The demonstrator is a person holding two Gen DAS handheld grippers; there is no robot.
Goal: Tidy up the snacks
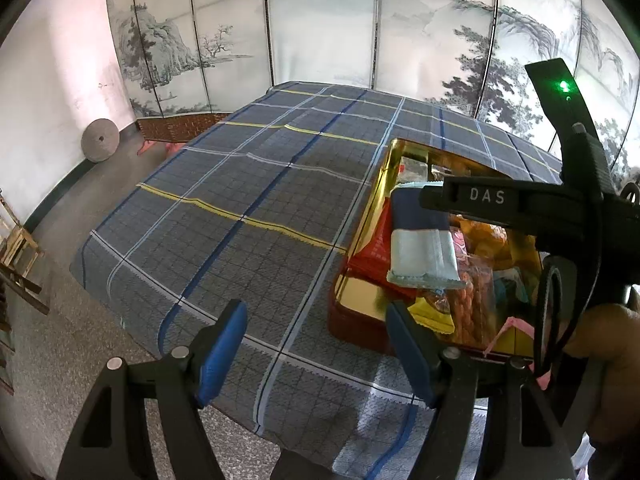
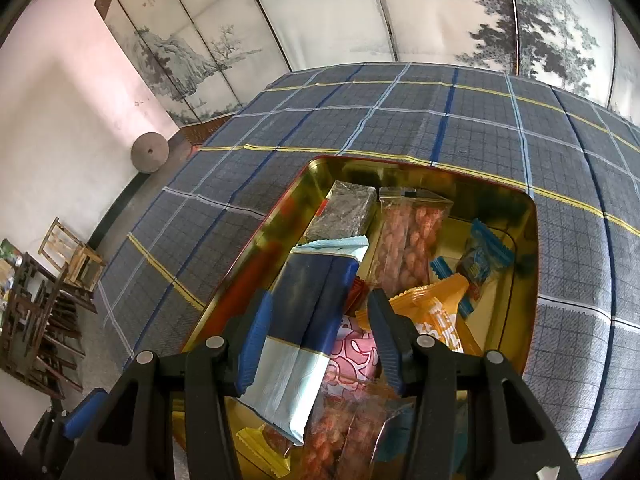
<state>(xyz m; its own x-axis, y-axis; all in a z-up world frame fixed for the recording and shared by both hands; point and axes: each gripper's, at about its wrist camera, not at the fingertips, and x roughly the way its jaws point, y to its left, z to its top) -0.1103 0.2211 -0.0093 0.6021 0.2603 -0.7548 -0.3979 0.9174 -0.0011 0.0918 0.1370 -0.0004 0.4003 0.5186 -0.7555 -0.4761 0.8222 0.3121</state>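
A gold tin (image 2: 524, 216) with red outer walls holds several snack packets on the plaid table. My right gripper (image 2: 320, 324) hovers over the tin, jaws open, with a long navy and pale-blue packet (image 2: 304, 312) lying between and below the fingers. Beside it lie a pink packet (image 2: 352, 356), an orange packet (image 2: 436, 312), a clear bag of peanuts (image 2: 408, 240) and a dark bar (image 2: 344, 212). In the left wrist view the tin (image 1: 356, 292) sits to the right and the same navy packet (image 1: 420, 240) shows under the right gripper's black body (image 1: 520, 208). My left gripper (image 1: 316, 348) is open and empty above the tablecloth.
The blue-grey plaid tablecloth (image 1: 240, 208) covers the table. A painted folding screen (image 1: 320, 20) stands behind it. A round stone disc (image 1: 100, 140) leans on the left wall. Wooden chairs (image 2: 48, 288) stand on the floor at the left.
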